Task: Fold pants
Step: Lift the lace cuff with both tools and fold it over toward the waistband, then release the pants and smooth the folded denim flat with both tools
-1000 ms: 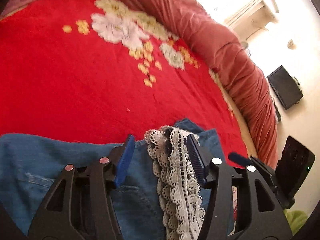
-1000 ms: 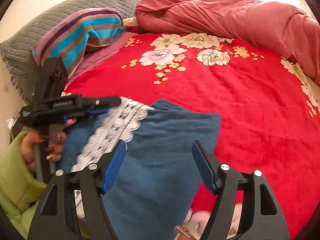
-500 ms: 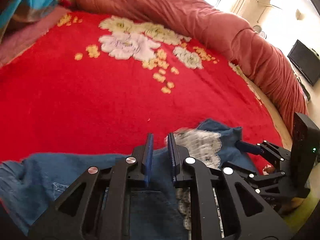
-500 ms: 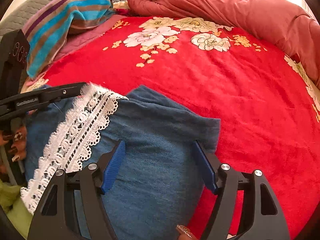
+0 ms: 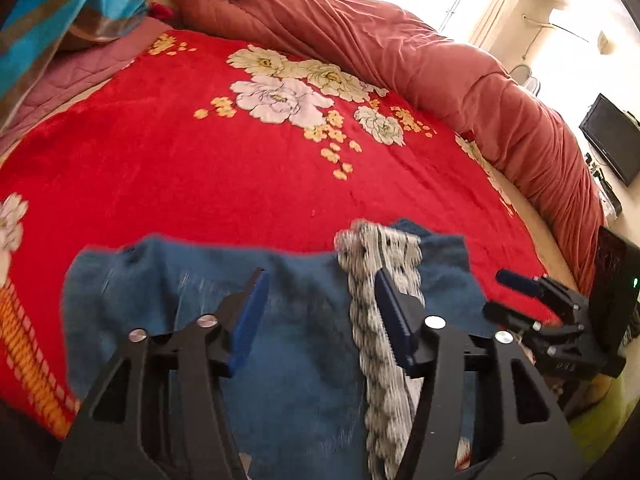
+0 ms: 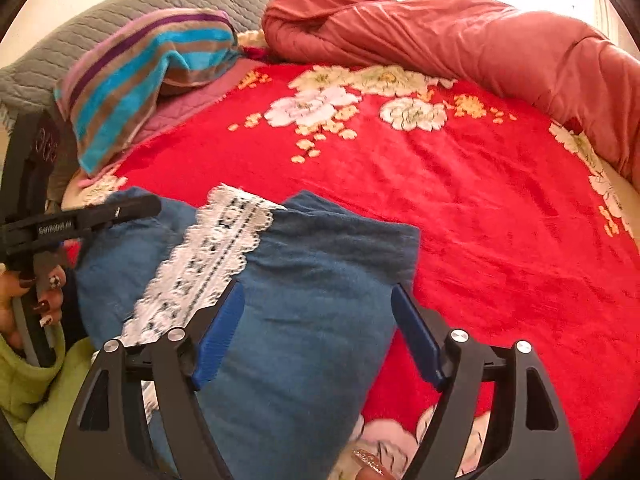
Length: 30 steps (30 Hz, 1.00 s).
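The blue denim pants lie folded on the red floral blanket at its near edge, with a white lace strip running along them. My left gripper hovers above the denim beside the lace. Its jaws are opening and the pads press on nothing. In the right wrist view the pants and lace lie under my right gripper, whose jaws are opening wide over the cloth without pinching it. The left gripper shows at the left there, and the right gripper shows at the right of the left wrist view.
A rolled rust-coloured quilt lines the back and right of the bed. A striped towel lies at the back left against a grey headboard. A hand in a green sleeve holds the left gripper. A dark screen hangs on the right wall.
The left gripper shut half a second ago and now stands open again, higher and pulled back from the pants. The right gripper's jaws have spread a little wider.
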Each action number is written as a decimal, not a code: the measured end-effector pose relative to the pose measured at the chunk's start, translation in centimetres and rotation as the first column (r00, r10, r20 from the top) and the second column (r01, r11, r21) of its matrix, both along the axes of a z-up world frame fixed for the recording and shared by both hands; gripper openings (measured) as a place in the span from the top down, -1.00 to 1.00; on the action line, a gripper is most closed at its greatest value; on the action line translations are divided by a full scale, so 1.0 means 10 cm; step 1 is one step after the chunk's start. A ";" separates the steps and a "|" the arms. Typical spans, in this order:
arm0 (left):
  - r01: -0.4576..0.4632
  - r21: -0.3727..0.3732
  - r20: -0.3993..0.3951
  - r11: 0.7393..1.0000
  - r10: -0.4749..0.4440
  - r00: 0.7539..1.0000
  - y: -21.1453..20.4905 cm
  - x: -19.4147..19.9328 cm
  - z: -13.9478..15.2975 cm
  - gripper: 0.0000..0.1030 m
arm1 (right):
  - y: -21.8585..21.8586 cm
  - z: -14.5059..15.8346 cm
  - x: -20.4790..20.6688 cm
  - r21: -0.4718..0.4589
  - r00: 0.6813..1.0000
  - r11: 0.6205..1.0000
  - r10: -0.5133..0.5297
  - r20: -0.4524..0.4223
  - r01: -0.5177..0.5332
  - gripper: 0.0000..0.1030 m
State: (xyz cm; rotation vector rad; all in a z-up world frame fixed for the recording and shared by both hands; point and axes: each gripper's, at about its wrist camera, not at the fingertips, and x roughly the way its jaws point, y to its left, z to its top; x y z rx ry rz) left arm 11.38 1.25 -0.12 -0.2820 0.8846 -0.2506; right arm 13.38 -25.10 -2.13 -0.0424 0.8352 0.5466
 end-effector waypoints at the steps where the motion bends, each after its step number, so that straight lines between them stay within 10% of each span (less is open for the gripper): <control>1: -0.006 0.002 -0.002 1.000 0.006 1.000 0.01 -0.06 0.01 0.00 | -0.02 0.02 -0.04 0.004 1.000 1.000 0.003 0.005 -0.003 -0.45; 13: 0.022 0.020 -0.065 1.000 -0.021 0.998 -0.14 -0.67 -0.04 -0.15 | -0.08 0.03 -0.43 0.006 0.998 0.998 0.056 0.020 -0.056 -0.46; 17: 0.085 0.069 -0.073 0.994 -0.080 0.994 -0.34 -0.77 -0.05 0.31 | -0.05 -0.03 -0.54 0.002 0.997 0.997 0.077 0.010 -0.077 -0.46; 25: 0.169 0.068 -0.195 0.983 -0.153 0.969 -0.58 -0.72 -0.32 0.31 | -0.03 -0.10 -0.65 0.005 0.995 0.995 0.098 0.004 -0.098 -0.46; 27: 0.188 0.062 -0.210 0.980 -0.172 0.963 -0.63 -0.72 -0.37 0.71 | 0.02 -0.14 -0.66 0.000 0.994 0.994 0.109 -0.007 -0.109 -0.46; 30: 0.195 0.106 -0.179 0.975 -0.174 0.968 -0.66 -0.78 -0.31 0.83 | 0.09 -0.14 -0.71 0.003 0.991 0.991 0.136 -0.008 -0.136 -0.46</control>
